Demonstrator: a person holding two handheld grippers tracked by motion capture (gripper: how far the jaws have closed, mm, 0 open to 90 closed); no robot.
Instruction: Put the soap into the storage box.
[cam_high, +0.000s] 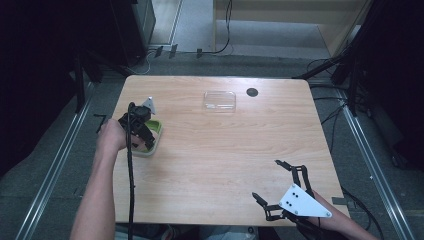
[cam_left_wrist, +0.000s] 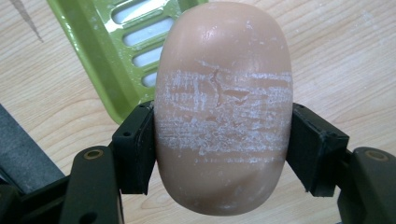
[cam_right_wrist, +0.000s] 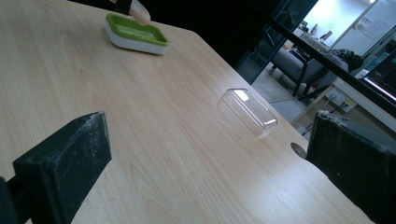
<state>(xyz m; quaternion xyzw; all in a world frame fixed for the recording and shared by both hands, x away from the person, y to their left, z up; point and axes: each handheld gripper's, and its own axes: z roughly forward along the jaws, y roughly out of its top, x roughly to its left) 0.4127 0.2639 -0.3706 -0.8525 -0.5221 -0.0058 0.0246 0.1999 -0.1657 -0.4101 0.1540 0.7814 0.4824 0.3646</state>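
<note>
- The wooden table is smooth and bare through the middle, so anything that falls there would likely slide or roll before it stops.
- The right gripper rests near the table's front right corner, well apart from everything else, its jaws spread wide and holding nothing; it is too far off to catch a dropped thing.
- The left gripper hangs over the green soap dish at the table's left side, its jaws pinching a pale bar of soap across its middle.
- The clear plastic lid lies alone near the far edge, beside a dark round hole; a careless sweep of an arm could knock it off the table.
- The soap is rounded and its surface is scuffed white where pads grip; I judge it slippery, so too light a squeeze could let it slip out, and it may miss the slotted dish below.
</note>
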